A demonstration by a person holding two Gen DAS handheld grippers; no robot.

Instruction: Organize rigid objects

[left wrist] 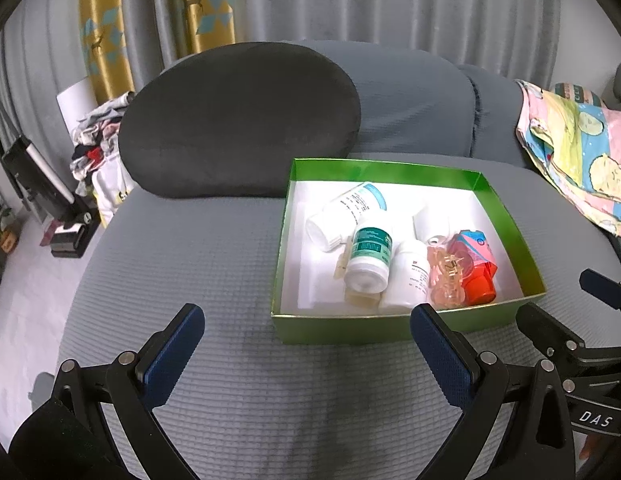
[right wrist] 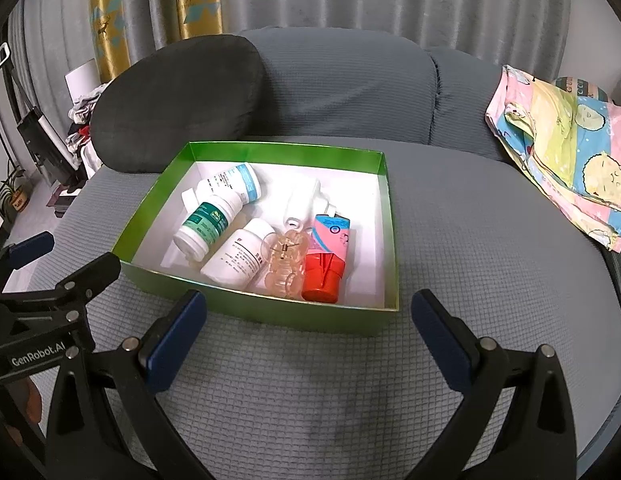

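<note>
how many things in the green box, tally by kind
In the green box:
white pill bottles: 3 (blue-label, green-label, plain-label)
white spray bottle: 1
clear plastic piece: 1
red-capped pink-blue container: 1
total: 6

Readable text:
- "GenRobot.AI" in white letters on the black body of the left gripper, seen in the right wrist view.
- "DAS" in white on the black frame of the right gripper, seen in the left wrist view; the word is cut off at the edge.
- Bottle labels in the green box carry small print, too fine to read.
</note>
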